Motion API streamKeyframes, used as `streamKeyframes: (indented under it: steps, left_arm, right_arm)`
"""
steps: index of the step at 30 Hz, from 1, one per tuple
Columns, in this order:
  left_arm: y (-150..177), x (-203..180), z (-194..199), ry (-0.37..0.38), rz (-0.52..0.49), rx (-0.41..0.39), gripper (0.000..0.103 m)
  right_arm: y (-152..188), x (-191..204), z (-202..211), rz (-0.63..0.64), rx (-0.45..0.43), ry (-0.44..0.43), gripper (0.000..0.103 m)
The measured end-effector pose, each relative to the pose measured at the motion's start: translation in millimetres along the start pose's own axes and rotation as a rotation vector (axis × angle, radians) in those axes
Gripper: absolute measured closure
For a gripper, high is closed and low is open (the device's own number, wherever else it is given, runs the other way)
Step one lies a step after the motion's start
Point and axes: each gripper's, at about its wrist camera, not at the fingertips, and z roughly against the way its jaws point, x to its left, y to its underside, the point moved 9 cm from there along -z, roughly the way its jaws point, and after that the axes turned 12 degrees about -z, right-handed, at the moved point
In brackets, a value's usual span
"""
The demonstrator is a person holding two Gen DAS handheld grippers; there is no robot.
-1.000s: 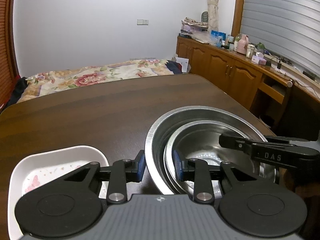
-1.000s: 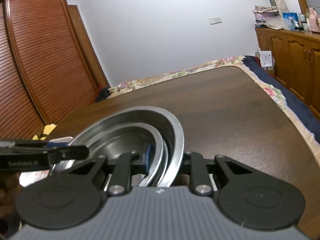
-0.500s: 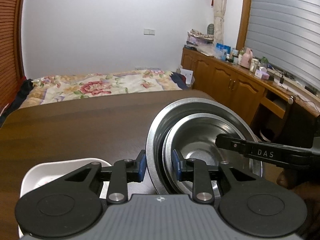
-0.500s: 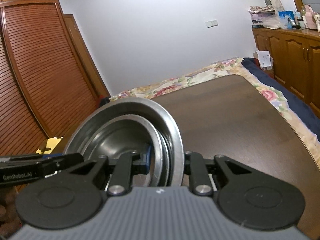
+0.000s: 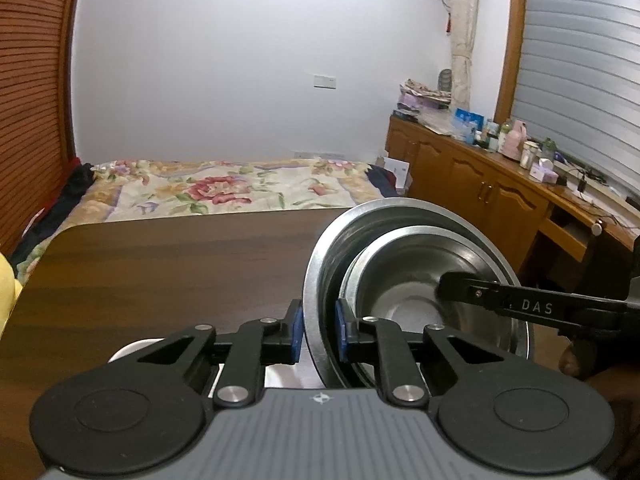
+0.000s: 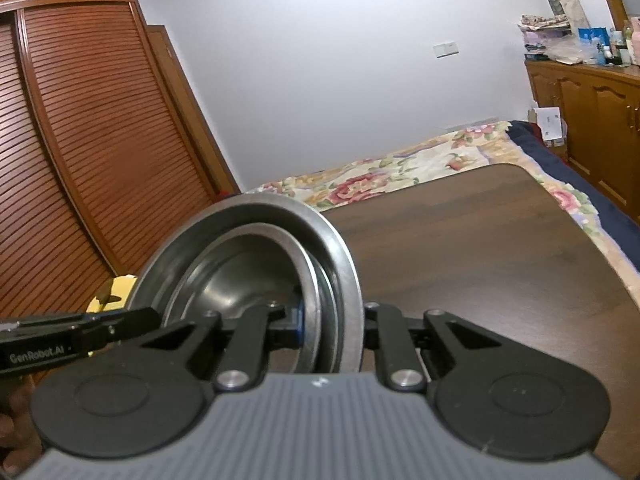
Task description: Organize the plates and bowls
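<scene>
On the far left of the left wrist view, low behind our tool's linkage, a sliver of the white plate (image 5: 132, 350) rests on the dark wooden table (image 5: 160, 264); most of it is hidden, so we cannot say how it lies. Just right of it, our left gripper (image 5: 318, 332) is clamped on the near wall of the large stainless steel bowl (image 5: 400, 210), one blue pad outside the rim and one inside. Nested in that bowl sits the smaller stainless steel bowl (image 5: 404, 276), its rim below the big one's. Further right, across the stack, our right gripper (image 6: 332, 330) bites the opposite side: in its own view one pad sits inside against the smaller bowl (image 6: 248, 276) and the other outside the large bowl (image 6: 280, 204), so it seems to pinch both walls together. We judge the two-sided grip is there to keep the wide, slippery stack level and stop the inner bowl from sliding. Both rims ride high against the table's far edge and the flowered bed (image 5: 224, 188), which suggests the stack is off the tabletop, perhaps bound for the plate, though contact below is hidden.
</scene>
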Motion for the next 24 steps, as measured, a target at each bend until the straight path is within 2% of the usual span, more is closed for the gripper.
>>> streamKeyframes:
  steps: [12, 24]
  left_arm:
    - [-4, 34, 29, -0.070, 0.037, -0.018, 0.085]
    - [18, 85, 53, -0.165, 0.108, 0.002, 0.085]
  right_arm:
    - [3, 40, -11, 0.016, 0.048, -0.060, 0.085]
    - [32, 83, -34, 0.067, 0.146, -0.117, 0.085]
